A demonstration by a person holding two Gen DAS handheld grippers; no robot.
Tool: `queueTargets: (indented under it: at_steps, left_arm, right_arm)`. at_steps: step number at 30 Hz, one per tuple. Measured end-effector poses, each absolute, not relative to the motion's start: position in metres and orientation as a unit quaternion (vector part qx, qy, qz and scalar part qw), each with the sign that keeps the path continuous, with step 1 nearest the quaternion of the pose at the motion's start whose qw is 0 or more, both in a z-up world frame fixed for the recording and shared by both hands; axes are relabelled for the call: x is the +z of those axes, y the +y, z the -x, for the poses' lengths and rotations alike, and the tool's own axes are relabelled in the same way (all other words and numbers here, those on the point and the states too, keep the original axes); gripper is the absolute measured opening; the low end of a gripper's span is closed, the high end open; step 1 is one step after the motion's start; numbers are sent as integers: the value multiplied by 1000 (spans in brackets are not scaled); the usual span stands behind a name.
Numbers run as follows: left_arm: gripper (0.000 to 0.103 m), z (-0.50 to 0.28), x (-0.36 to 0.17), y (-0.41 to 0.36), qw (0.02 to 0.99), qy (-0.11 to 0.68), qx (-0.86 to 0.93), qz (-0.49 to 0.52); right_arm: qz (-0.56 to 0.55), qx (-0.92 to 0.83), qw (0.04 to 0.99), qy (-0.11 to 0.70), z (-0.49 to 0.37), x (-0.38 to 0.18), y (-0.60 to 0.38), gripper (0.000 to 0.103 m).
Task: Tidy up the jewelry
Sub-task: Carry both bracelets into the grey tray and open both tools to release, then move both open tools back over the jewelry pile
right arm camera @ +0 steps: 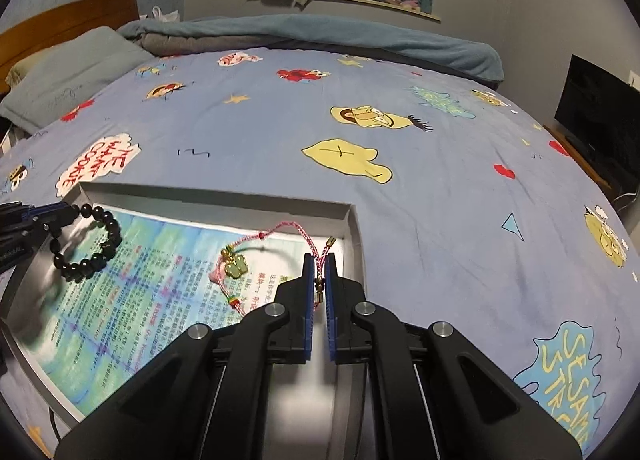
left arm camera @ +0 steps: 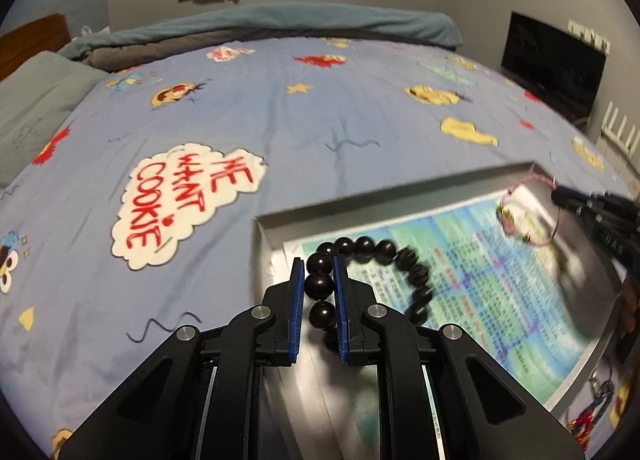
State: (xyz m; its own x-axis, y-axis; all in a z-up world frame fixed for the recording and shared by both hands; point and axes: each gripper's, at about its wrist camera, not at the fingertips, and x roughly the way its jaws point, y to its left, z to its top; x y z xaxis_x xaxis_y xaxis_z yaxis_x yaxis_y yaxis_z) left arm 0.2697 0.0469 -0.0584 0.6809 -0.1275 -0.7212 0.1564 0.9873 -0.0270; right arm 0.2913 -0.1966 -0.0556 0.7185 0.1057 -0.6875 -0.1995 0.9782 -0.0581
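A grey shallow box (left arm camera: pixel 360 201) (right arm camera: pixel 208 195) lies on the bed, lined with a printed blue-green sheet (left arm camera: pixel 500 280) (right arm camera: pixel 140 292). My left gripper (left arm camera: pixel 316 266) (right arm camera: pixel 60 215) is shut on a black bead bracelet (left arm camera: pixel 372 248) (right arm camera: pixel 94 260), which hangs in a loop over the box's left end. My right gripper (right arm camera: pixel 319 260) (left arm camera: pixel 560 195) is shut on a pink braided cord bracelet (right arm camera: pixel 280 227) (left arm camera: pixel 528 179) with a green-gold charm (right arm camera: pixel 234 266) and small gold end caps. That bracelet dangles over the box's right part.
The blue cartoon-print bedspread (left arm camera: pixel 260 107) (right arm camera: pixel 400 199) spreads all around the box. More colourful jewelry (left arm camera: pixel 592 412) lies by the box's near right corner. A pillow (right arm camera: pixel 72 67), folded blankets (right arm camera: pixel 320 35), a dark screen (left arm camera: pixel 552 67) and a window ledge with clothes stand beyond.
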Motion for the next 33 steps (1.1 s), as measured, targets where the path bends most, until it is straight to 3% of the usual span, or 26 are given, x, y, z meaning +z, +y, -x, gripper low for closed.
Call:
queueTargets:
  at_steps: [2, 5, 9, 11, 13, 16, 22, 33]
  left_arm:
    - [16, -269, -60, 45, 915, 396, -76, -26]
    - [33, -267, -58, 45, 915, 395, -80, -19]
    - [43, -262, -51, 43, 918, 388, -84, -18]
    - [61, -256, -42, 40, 921, 379, -83, -20]
    - [64, -249, -34, 39, 925, 370, -85, -19]
    - [79, -238, -18, 39, 930, 359, -80, -13]
    - [91, -208, 13, 42, 935, 349, -70, -4]
    - [94, -135, 71, 52, 946, 320, -52, -12]
  right_arm:
    - [54, 87, 924, 369, -292, -56, -199, 13]
    - [37, 95, 924, 370, -291, -54, -203, 31]
    - [27, 106, 924, 366, -286, -47, -203, 46]
    - [27, 112, 925, 363, -282, -42, -201, 56]
    - [28, 112, 928, 354, -276, -34, -200, 63]
    - [17, 114, 931, 346, -266, -20, -202, 73]
    - [2, 120, 934, 336, -238, 12, -207, 98]
    - [-2, 123, 939, 320, -176, 56, -221, 97]
